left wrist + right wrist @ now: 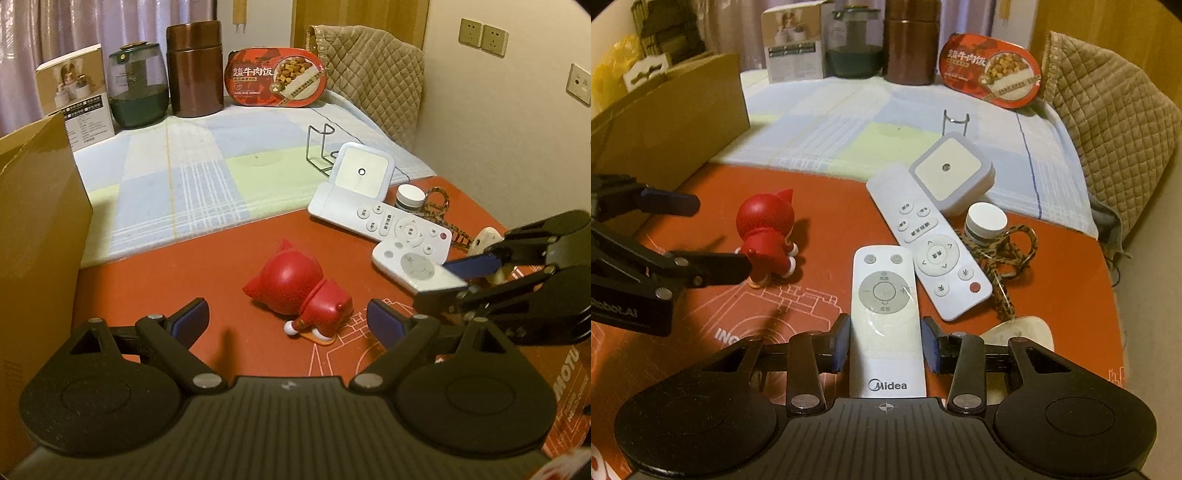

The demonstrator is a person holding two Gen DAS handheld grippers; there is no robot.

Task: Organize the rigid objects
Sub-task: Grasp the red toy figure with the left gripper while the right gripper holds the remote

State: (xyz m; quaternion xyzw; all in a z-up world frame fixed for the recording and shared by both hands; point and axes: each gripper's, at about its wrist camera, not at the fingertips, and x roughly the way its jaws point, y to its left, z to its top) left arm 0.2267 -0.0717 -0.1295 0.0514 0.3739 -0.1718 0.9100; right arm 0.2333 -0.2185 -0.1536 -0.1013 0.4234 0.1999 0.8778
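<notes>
While your right claw (885,345) straddles the Midea remote (884,314), its pads beside the flanks and seemingly not yet clamped, treat the remote as light, stiff and slick: grip mid-body. Your left claw (284,319) gapes wide behind the red figurine (301,291).

Two remotes (886,310) (929,240), one red figurine (764,236), one night-light (951,173), two jars (138,88) (194,70).

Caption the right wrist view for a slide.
Right gripper straddles the Midea remote, fingers open; left gripper flanks the red figurine.
</notes>
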